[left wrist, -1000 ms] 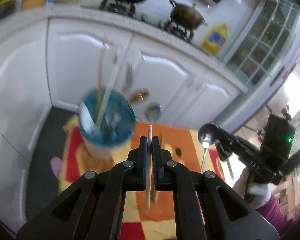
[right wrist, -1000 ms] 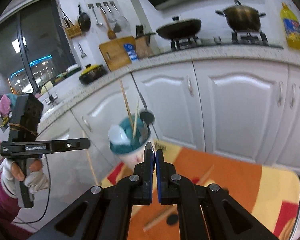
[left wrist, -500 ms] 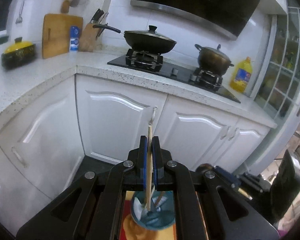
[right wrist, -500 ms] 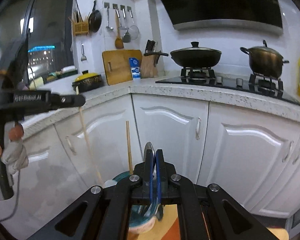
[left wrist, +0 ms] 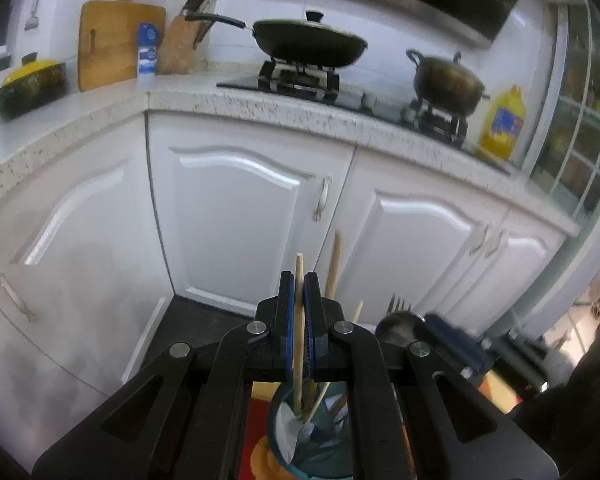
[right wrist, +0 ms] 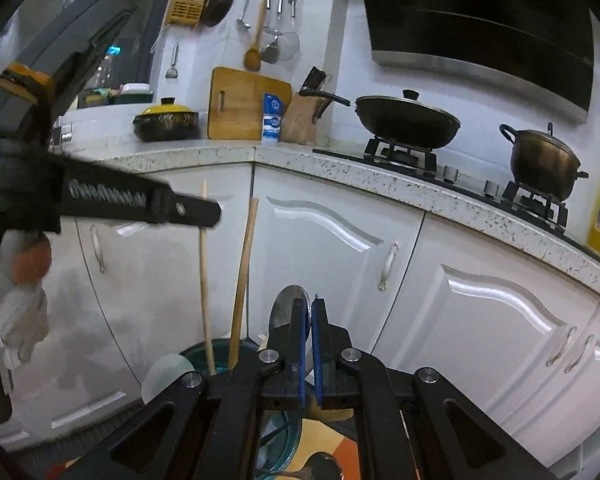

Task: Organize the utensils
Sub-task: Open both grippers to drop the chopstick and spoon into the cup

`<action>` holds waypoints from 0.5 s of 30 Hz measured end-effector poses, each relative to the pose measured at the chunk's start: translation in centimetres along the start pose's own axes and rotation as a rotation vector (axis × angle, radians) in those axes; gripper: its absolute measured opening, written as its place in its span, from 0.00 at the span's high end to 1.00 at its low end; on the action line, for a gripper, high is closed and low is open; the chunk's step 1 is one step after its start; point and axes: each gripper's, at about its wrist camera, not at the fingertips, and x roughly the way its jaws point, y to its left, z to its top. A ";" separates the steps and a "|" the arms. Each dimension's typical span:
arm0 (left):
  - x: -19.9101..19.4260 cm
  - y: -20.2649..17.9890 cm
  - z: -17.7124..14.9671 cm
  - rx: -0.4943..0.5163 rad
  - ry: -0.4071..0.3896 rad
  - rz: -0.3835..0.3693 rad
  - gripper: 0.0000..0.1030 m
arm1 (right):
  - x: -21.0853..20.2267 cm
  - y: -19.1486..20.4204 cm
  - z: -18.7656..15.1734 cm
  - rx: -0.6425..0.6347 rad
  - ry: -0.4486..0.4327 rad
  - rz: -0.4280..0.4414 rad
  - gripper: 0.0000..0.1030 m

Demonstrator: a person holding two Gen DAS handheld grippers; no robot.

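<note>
My left gripper (left wrist: 299,280) is shut on a wooden chopstick (left wrist: 298,344), held upright with its lower end inside the teal utensil cup (left wrist: 320,456). The cup holds a longer wooden stick (left wrist: 333,264), a white spoon (left wrist: 286,424) and other utensils. My right gripper (right wrist: 309,308) is shut on a metal spoon (right wrist: 288,308), bowl up, just right of the cup (right wrist: 220,354). In the right wrist view the left gripper (right wrist: 204,212) grips the chopstick (right wrist: 205,280) beside the tall stick (right wrist: 242,280).
White lower cabinets (left wrist: 240,220) stand close behind the cup. A speckled counter (left wrist: 260,104) above carries a wok (left wrist: 308,42), a pot (left wrist: 448,80), an oil bottle (left wrist: 502,124) and a cutting board (left wrist: 116,44). An orange and red mat (right wrist: 340,444) lies under the cup.
Both grippers have come in over the cup. The chopstick's lower end has gone down into the cup, and the spoon has moved close beside it.
</note>
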 end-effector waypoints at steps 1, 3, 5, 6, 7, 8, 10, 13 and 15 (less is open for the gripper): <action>0.2 -0.1 -0.3 0.001 0.008 -0.002 0.97 | -0.1 -0.1 0.0 0.000 -0.006 -0.006 0.98; 0.6 -0.2 -1.0 0.002 0.028 -0.003 0.97 | -0.2 -0.4 0.2 0.007 -0.016 -0.012 0.98; 0.7 -0.3 -1.5 0.003 0.034 -0.001 0.97 | -0.1 -0.9 0.6 0.022 -0.023 -0.015 0.98; 0.8 -0.3 -1.6 0.004 0.035 0.002 0.97 | -0.1 -0.9 0.7 0.024 -0.025 -0.016 0.98; 0.8 -0.3 -1.7 0.002 0.038 0.001 0.97 | 0.1 -1.0 0.8 0.028 -0.023 -0.015 0.98; 0.8 -0.3 -1.7 0.000 0.040 0.001 0.97 | 0.2 -1.1 0.8 0.033 -0.019 -0.011 0.98; 0.7 -0.2 -1.7 -0.004 0.043 -0.004 0.97 | 0.4 -1.6 0.8 0.069 0.002 0.030 0.98; 0.8 -0.2 -1.8 -0.003 0.050 -0.009 0.97 | -0.3 -2.1 0.4 0.108 0.039 0.116 0.98; 0.8 0.0 -1.8 -0.015 0.059 -0.021 0.97 | -0.8 -2.4 0.0 0.124 0.056 0.150 0.98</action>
